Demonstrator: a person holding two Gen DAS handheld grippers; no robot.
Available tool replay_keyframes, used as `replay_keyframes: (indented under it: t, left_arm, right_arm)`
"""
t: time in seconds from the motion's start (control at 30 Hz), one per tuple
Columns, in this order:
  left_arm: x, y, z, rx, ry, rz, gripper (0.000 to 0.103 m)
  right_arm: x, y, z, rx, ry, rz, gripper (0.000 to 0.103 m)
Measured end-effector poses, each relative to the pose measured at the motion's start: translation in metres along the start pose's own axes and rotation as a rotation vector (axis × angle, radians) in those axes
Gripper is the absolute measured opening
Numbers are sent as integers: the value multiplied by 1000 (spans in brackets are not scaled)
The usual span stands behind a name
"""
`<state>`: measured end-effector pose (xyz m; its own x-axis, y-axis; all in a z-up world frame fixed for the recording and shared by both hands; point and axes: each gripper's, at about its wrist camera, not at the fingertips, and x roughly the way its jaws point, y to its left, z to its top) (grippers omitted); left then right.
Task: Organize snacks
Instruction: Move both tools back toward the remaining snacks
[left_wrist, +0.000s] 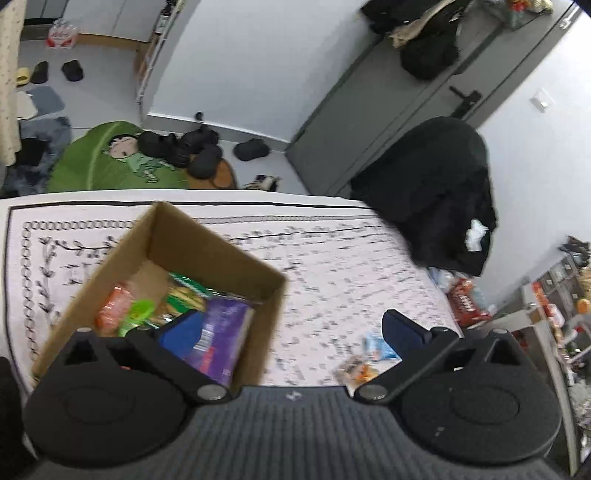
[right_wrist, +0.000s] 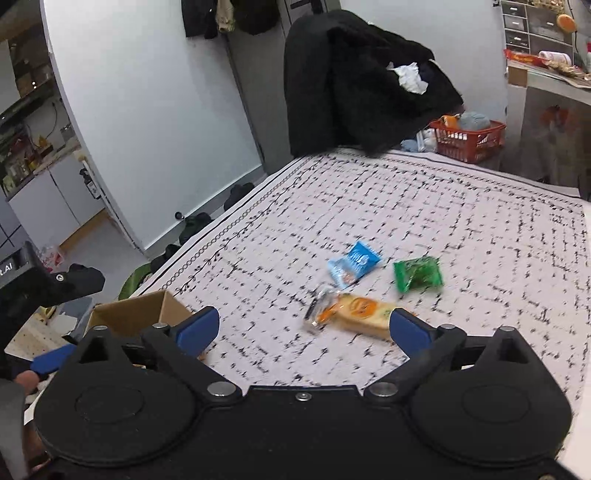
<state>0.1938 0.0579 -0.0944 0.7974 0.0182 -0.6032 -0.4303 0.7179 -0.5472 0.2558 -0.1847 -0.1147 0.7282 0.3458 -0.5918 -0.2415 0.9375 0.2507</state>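
Observation:
A brown cardboard box (left_wrist: 207, 240) stands on the patterned bedspread (left_wrist: 351, 266) and holds several snack packs: purple (left_wrist: 218, 339), orange (left_wrist: 112, 308), green (left_wrist: 184, 291). My left gripper (left_wrist: 290, 332) is open and empty, its left finger over the box. In the right wrist view three snacks lie loose on the spread: a blue pack (right_wrist: 352, 263), a green pack (right_wrist: 418, 274) and a yellow-orange pack (right_wrist: 354, 313). My right gripper (right_wrist: 303, 326) is open and empty, just in front of the yellow-orange pack. The box corner (right_wrist: 147, 308) shows at the left.
A chair draped with black clothes (right_wrist: 354, 85) stands at the bed's far edge. A red basket (right_wrist: 467, 138) sits beyond it. Shoes and a green rug (left_wrist: 107, 158) lie on the floor past the bed. A desk with clutter (right_wrist: 546, 74) is at the right.

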Motion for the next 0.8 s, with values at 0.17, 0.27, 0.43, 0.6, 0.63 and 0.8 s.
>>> replay_keyframes:
  t: [0.17,0.27,0.43,0.6,0.63,0.8]
  left_arm:
    - [-4,-25,-10,90,-31,16,103]
    - [-1,-34,-16,128,-20,42,103]
    - [5,-48,-22,160,10,51,103]
    - [12,-67,-30,212,49,63,103]
    - [15,-69,-32,222,57,72,103]
    - [27,-79,-44,255,78,106,103]
  right_arm:
    - [4,-15,5,-27,-6,12,100]
    - [8,-24,11,-27,-6,26,100]
    - [18,-39,7,-27,-33,-2,100]
    - [33,-61,-4,48,22,-7,100]
    - [35,-61,-5,37,25,-20,100]
    - [49,-70,-8,58,68,-42,99]
